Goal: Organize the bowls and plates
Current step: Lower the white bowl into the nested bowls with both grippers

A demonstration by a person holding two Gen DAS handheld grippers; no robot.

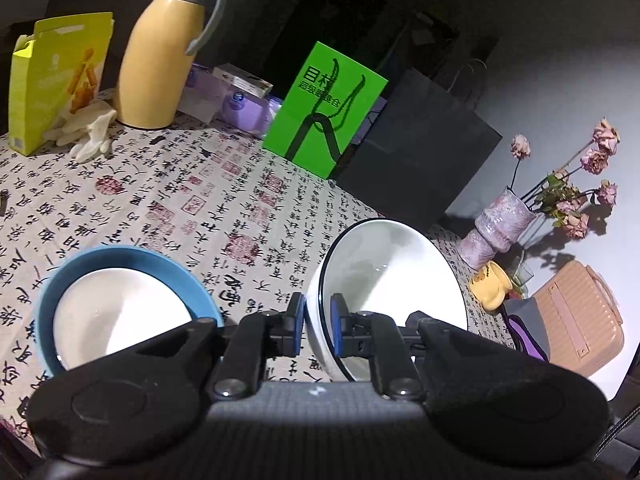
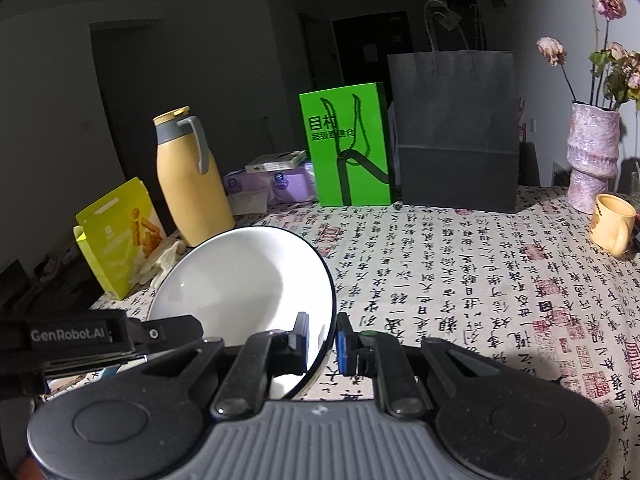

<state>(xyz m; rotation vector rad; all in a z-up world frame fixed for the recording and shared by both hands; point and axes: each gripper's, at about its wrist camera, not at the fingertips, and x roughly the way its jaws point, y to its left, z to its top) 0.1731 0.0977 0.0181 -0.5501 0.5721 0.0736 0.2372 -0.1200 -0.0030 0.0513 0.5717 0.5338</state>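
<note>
Each hand-held gripper pinches one rim: the left hand-held gripper (image 1: 318,320) grips a black-rimmed white ceramic bowl (image 1: 384,264), the right hand-held gripper (image 2: 323,338) another black-rimmed white bowl (image 2: 248,280). Both bowls hang tilted above the calligraphy-printed tabletop (image 2: 460,280); such thin edge holds could slip, dropping a bowl or knocking the blue-rimmed plate (image 1: 120,280)

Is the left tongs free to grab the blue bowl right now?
Probably not: the left tongs are already shut on the white bowl's rim. The blue bowl sits unobstructed beside them.
</note>
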